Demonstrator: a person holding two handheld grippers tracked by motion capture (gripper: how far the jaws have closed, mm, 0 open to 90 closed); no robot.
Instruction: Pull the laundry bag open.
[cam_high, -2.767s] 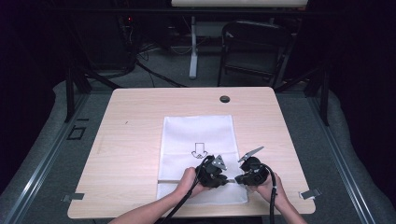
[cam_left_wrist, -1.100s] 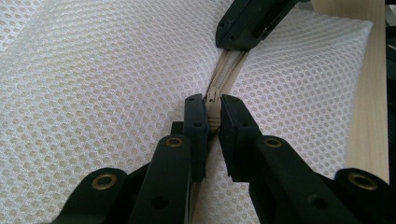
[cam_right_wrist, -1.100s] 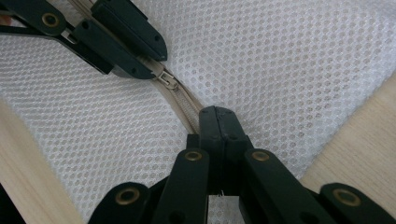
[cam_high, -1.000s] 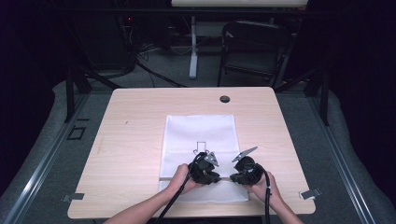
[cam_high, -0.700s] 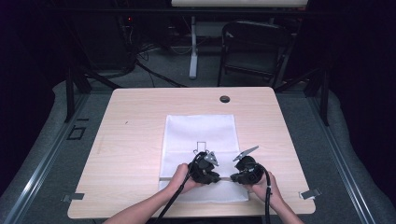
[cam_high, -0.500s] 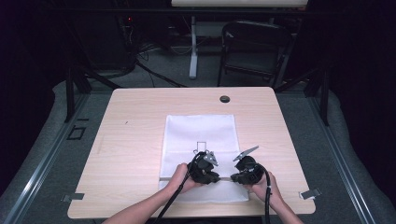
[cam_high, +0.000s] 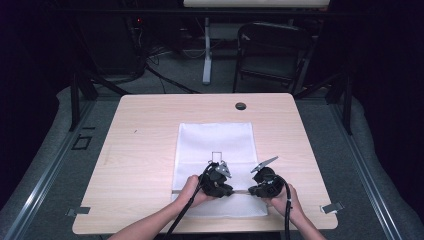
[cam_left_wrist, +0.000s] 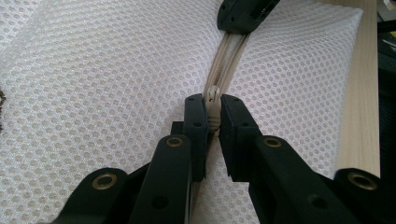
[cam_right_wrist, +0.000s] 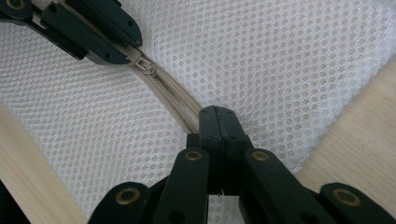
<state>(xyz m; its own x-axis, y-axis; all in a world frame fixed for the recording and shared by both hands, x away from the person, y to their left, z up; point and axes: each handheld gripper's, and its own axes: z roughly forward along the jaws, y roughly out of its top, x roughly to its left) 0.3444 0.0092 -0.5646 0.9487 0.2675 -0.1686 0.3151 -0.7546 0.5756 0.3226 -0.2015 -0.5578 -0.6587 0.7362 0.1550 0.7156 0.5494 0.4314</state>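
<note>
A white mesh bag (cam_high: 215, 145) lies flat on the wooden table (cam_high: 145, 150), with a beige zipper (cam_high: 241, 191) running across its near end. In the left gripper view my left gripper (cam_left_wrist: 213, 105) is shut on the zipper's slider pull (cam_left_wrist: 213, 99). The zipper (cam_left_wrist: 229, 53) runs on to the right gripper (cam_left_wrist: 243, 14) at the top. In the right gripper view my right gripper (cam_right_wrist: 217, 114) is shut on the zipper tape (cam_right_wrist: 173, 95). Farther along the zipper, the left gripper (cam_right_wrist: 93, 32) holds the slider (cam_right_wrist: 147, 69). In the high view the left gripper (cam_high: 227, 190) and the right gripper (cam_high: 252, 190) face each other a short way apart.
A small black round cap (cam_high: 240, 106) sits near the table's far edge. A black chair (cam_high: 270, 50) and cables stand on the floor beyond the table. Bare wood (cam_right_wrist: 350, 140) borders the bag on both sides.
Since the earliest frame both grippers have shifted slightly to the left along the bag's near end. Over the last second nothing has visibly moved.
</note>
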